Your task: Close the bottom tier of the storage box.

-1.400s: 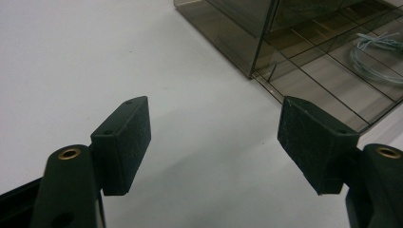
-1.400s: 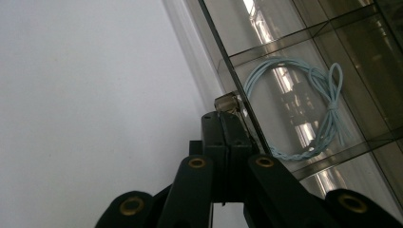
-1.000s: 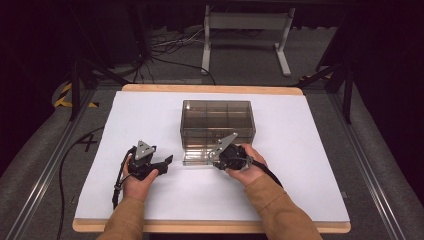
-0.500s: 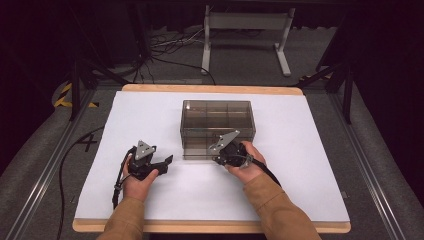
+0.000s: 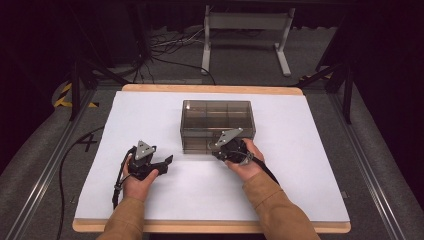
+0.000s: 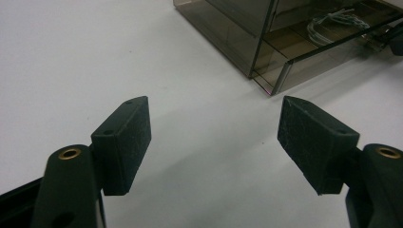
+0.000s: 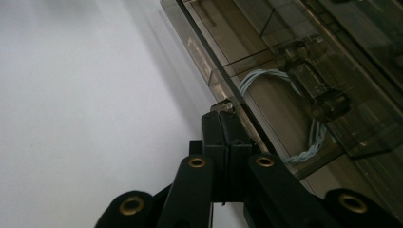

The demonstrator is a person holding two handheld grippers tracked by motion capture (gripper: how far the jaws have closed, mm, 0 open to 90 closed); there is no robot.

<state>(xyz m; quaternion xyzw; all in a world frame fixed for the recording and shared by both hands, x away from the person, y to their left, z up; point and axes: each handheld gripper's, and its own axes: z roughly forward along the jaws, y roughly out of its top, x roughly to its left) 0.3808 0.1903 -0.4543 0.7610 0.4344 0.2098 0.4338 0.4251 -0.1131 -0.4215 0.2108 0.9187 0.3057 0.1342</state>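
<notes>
Drawer [image 7: 266,90] of the smoked clear box [image 5: 218,118] stands pulled part-way out of the box's near face, toward the person, on the white table [image 5: 300,165]. The box sits near the middle of the table. In the right gripper view the right gripper [image 7: 223,128] has its jaws pressed flat together, pads meeting with no gap; their tips lie against the drawer's front edge, at a small clear tab there, but whether anything is pinched between them cannot be told. Inside the drawer, just beyond those tips, lies a coiled pale cable [image 7: 285,109], partly under the box's tinted wall. In the high view the right gripper [image 5: 220,146] is at the box's near side, right of its centre, held in the right hand [image 5: 242,159]. The left gripper [image 5: 165,162] rests low over bare table, to the left of the box and nearer the person, apart from it. In the left gripper view its jaws stand wide apart with nothing between them but table; the drawer's near corner [image 6: 278,78] lies ahead and to the right of the gripper [image 6: 214,133], and the cable [image 6: 332,23] shows through the clear wall.
</notes>
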